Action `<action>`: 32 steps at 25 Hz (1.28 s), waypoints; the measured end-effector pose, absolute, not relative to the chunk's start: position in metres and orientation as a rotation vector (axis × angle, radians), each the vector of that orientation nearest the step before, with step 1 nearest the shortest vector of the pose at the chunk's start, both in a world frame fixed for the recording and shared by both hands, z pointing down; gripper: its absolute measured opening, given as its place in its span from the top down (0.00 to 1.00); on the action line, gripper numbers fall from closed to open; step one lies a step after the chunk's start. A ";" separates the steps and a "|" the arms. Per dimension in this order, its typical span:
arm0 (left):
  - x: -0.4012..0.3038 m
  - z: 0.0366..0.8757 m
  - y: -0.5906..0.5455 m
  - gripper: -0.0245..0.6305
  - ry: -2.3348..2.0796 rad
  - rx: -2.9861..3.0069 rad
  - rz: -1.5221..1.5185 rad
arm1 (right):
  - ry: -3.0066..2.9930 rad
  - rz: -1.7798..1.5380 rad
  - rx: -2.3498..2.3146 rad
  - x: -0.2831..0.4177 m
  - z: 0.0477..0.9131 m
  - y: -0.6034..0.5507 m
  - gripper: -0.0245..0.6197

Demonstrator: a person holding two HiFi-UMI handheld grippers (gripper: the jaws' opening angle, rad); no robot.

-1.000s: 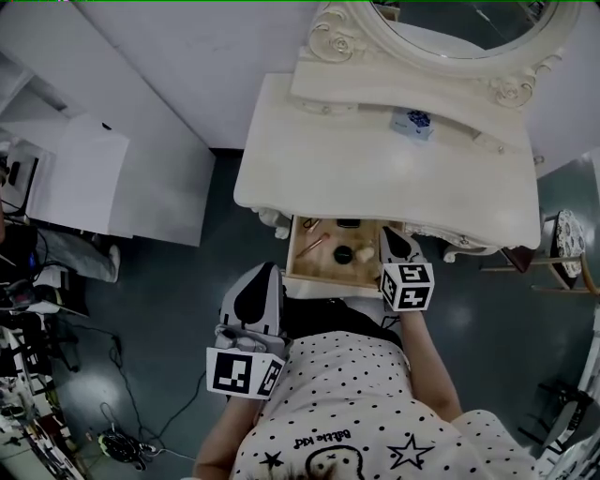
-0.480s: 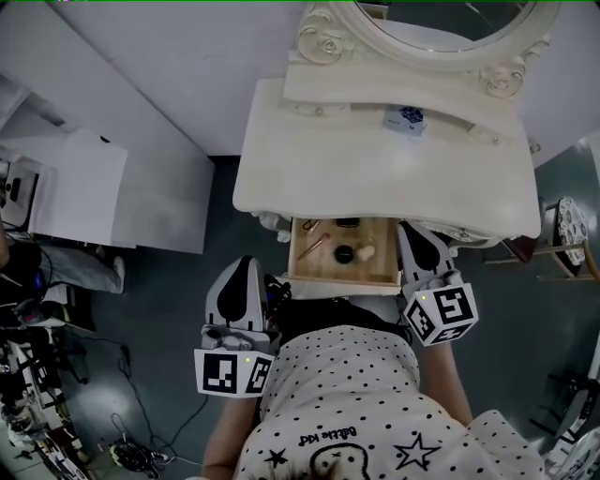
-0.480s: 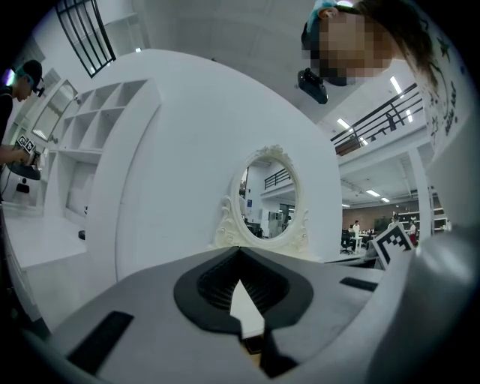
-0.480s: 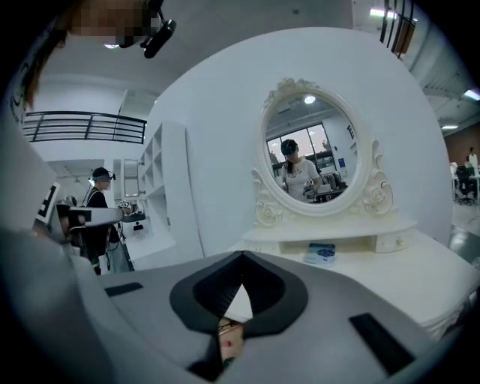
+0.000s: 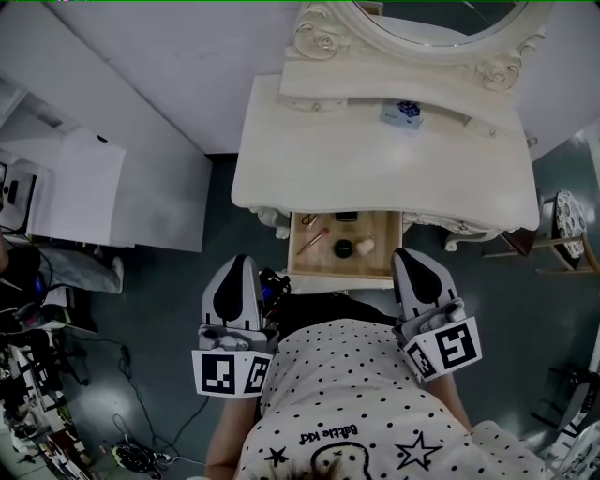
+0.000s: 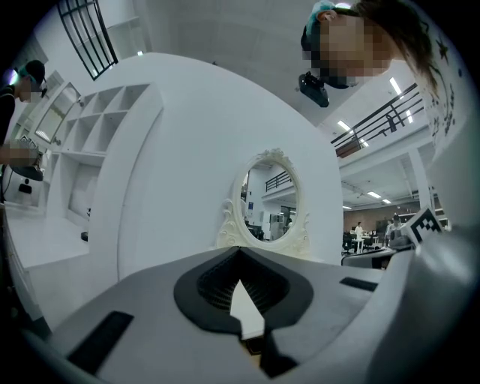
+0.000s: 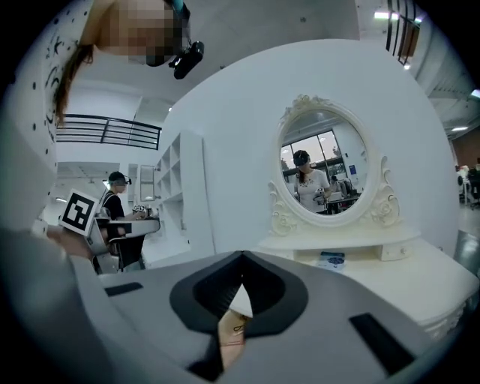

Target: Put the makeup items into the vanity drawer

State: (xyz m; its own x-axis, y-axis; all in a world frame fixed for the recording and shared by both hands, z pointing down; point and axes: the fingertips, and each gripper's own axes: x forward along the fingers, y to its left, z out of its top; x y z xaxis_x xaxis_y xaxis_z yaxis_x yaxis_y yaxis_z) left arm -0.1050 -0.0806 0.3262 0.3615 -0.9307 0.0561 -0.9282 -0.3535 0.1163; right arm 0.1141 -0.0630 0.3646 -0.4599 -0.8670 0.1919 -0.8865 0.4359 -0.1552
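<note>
Right gripper (image 7: 240, 289) fingers (image 7: 315, 330) together; mirror (image 7: 324, 161) ahead; blue box (image 7: 331, 259), perhaps, on vanity top (image 7: 405, 277).

Head view above vanity (image 5: 375, 169); gripper views face its mirror (image 7: 322, 161) (level)

Both hand-held grippers (image 5: 238, 267) (image 5: 410, 258) closed, empty.

The mirror (image 5: 436, 21) runs off the top edge, and the items (image 5: 344, 249) in the drawer (image 5: 323, 266) are too small to name.
</note>
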 end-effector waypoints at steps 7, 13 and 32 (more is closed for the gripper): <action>-0.104 0.325 -0.077 0.95 -1.687 2.494 -0.040 | -2.564 0.423 1.668 0.118 0.372 -0.049 0.95; -0.101 0.324 -0.077 0.95 -1.667 2.509 -0.043 | -2.542 0.460 1.688 0.121 0.376 -0.046 0.95; -0.133 0.324 -0.089 0.95 -1.629 2.473 -0.076 | -2.484 0.513 1.720 0.095 0.378 -0.050 0.95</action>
